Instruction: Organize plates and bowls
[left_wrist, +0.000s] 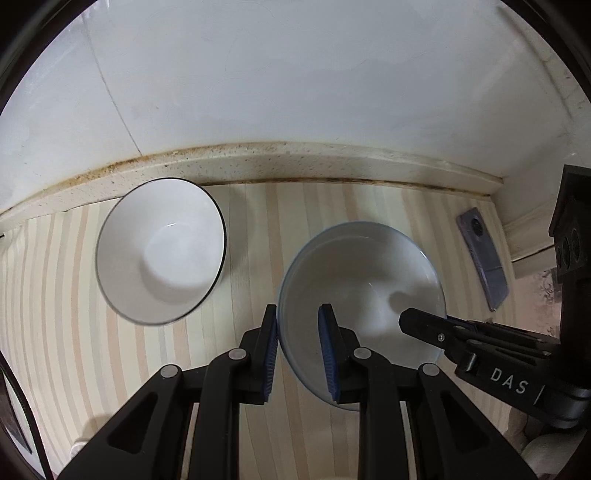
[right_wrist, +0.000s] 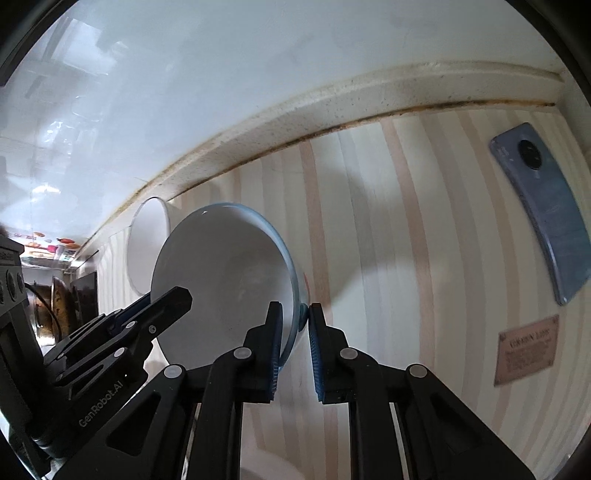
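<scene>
Left wrist view: both grippers (left_wrist: 297, 325) (right_wrist: 295, 325) clamp the blue-rimmed bowl (left_wrist: 362, 273), opening up, slightly tilted.

L claw (left_wrist: 297, 354), R claw (right_wrist: 295, 354) — both clamped

The blue-rimmed bowl (right_wrist: 229, 280) hides most of the black-rimmed bowl (right_wrist: 147, 243) behind it, the small plaque's (right_wrist: 526, 349) lettering is unreadable, and the reflections on the wall (right_wrist: 55, 147) stay blurred.
</scene>
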